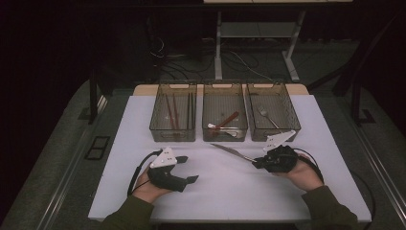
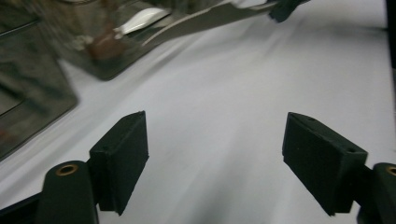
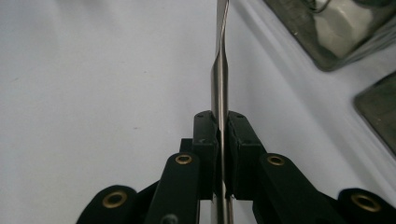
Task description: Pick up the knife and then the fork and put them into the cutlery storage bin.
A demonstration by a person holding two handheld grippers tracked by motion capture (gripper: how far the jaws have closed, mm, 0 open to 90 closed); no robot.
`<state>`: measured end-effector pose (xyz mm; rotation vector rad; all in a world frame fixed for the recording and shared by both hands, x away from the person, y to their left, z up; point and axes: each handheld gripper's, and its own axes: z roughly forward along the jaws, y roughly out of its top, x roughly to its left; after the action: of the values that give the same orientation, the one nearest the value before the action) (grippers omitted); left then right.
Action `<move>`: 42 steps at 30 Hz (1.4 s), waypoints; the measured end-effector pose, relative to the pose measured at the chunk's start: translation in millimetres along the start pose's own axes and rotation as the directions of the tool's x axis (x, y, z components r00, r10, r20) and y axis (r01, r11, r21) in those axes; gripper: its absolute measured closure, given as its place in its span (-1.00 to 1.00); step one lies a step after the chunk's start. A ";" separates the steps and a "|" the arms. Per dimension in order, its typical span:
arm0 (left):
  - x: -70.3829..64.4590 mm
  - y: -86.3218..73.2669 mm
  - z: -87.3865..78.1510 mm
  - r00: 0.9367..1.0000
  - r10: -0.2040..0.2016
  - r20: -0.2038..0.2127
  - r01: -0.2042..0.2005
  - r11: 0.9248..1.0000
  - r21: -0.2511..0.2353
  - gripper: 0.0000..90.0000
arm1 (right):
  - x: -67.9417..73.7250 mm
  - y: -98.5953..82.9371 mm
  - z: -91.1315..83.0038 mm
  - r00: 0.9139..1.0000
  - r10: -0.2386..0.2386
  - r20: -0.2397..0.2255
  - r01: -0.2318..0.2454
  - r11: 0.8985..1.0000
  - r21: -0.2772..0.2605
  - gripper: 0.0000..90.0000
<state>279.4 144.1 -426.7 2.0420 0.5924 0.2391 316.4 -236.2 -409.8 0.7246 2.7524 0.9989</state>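
A person seated at the near edge of a white table (image 1: 230, 191) holds a two-jaw gripper in each hand. The right gripper (image 1: 256, 162), at the right of the table, is clamped tight on the handle of a table knife (image 1: 231, 152); in the right gripper view the jaws press flat against both sides of the steel handle (image 3: 220, 93), which rises straight up between them. From above, the knife reaches out to the left and slightly away from the person, its blade pointing toward the middle of the table and lying just near of the row of bins. Whether the blade rests on the table or is held just above it cannot be told.

The left gripper (image 1: 192, 169), at the near left, stands wide open with nothing between its jaws, its black pads (image 2: 122, 154) well apart over bare white tabletop in the left gripper view. That view also catches the knife blade (image 2: 205, 21) far off, beside the bins.

Three clear plastic bins sit side by side along the far side of the table. The left bin (image 1: 173, 135) holds dark reddish chopsticks (image 1: 171, 112), the middle bin (image 1: 225, 135) holds a spoon (image 1: 221, 128) and a reddish utensil (image 1: 228, 119), and the right bin (image 1: 289, 115) holds a fork (image 1: 268, 116).
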 end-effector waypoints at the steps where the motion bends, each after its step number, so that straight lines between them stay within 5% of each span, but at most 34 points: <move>1: 2.0 -2.0 -2.2 1.000 -0.007 -0.004 0.007 1.000 0.004 -0.55 | -0.3 -0.2 -1.4 1.000 0.012 0.003 -0.012 1.000 -0.005 0.85; 13: 5.5 -15.7 -9.6 0.998 -0.057 -0.039 0.058 0.998 0.013 -0.98 | -18.9 1.4 -31.6 0.994 0.073 0.082 -0.066 0.994 -0.087 0.85; 21: 3.6 -14.8 -7.9 0.997 -0.056 -0.044 0.057 0.998 0.021 -1.00 | -38.9 -2.5 -51.2 0.978 0.155 0.141 -0.134 0.980 -0.145 0.85; 25: 3.8 -14.8 -9.6 0.997 -0.053 -0.046 0.054 0.999 0.008 -1.00 | -49.7 -5.2 -59.3 0.961 0.216 0.170 -0.188 0.968 -0.164 0.85; 36: 2.3 -15.7 -5.4 0.999 -0.042 -0.027 0.043 0.999 0.033 -1.00 | -87.5 -3.3 -75.2 0.892 0.361 0.272 -0.318 0.929 -0.190 0.85; 42: 1.5 -15.7 -5.2 0.999 -0.042 -0.023 0.043 0.998 0.036 -1.00 | -104.4 10.5 -68.0 0.870 0.392 0.299 -0.358 0.919 -0.164 0.85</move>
<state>273.8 155.4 -437.4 2.0617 0.6575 0.2284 393.6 -318.0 -355.2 1.3147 2.3020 0.9674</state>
